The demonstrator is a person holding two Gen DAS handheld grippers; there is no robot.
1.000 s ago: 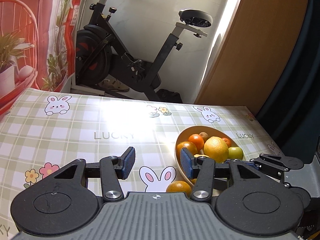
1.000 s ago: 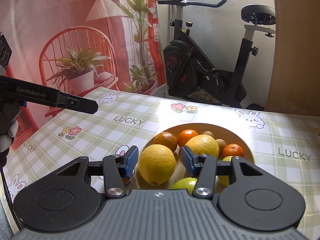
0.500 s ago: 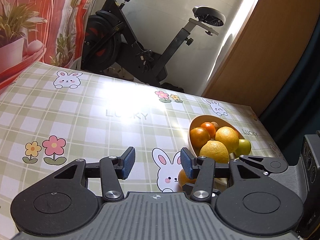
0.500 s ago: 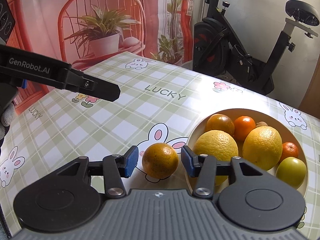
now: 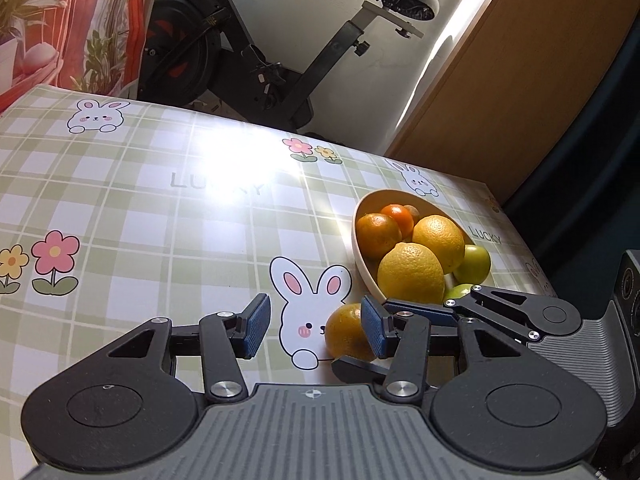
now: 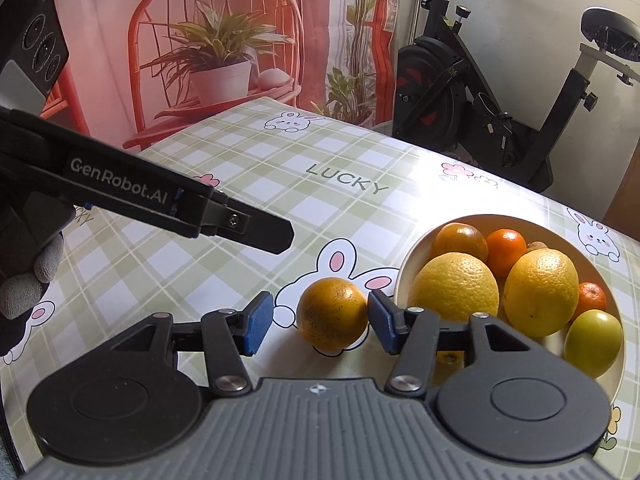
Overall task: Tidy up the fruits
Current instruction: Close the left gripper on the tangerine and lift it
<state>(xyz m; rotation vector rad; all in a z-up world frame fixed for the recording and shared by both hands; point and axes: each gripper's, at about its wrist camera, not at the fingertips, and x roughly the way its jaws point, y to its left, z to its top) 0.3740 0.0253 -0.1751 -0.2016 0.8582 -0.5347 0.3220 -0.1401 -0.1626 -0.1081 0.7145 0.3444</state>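
- One loose orange sits on the tablecloth, right on a printed bunny, just outside the bowl at about its 9 o'clock in the right wrist view.
- The right gripper has that orange between its blue pads. The jaws have just been opening; there's a clear gap on the left side, and the right pad looks right up against the peel or barely off it, so it's not squeezing.
- The left gripper hangs over the cloth with its jaws apart and nothing between them. The loose orange peeks out behind its right finger, around 3 o'clock from the gap.
- Bowl count from the right wrist view: two big yellow citrus, one darker orange at the back, two small tangerines, one green fruit at the bowl's 4 o'clock, and one little brownish thing poking up at the back that I can't identify.
- The left wrist view shows a second green fruit low in the bowl, mostly hidden by the right gripper's finger.
- One gloved hand holds the left gripper at the frame's 9 o'clock.
- One exercise bike stands past the table's far edge, at 12 o'clock.
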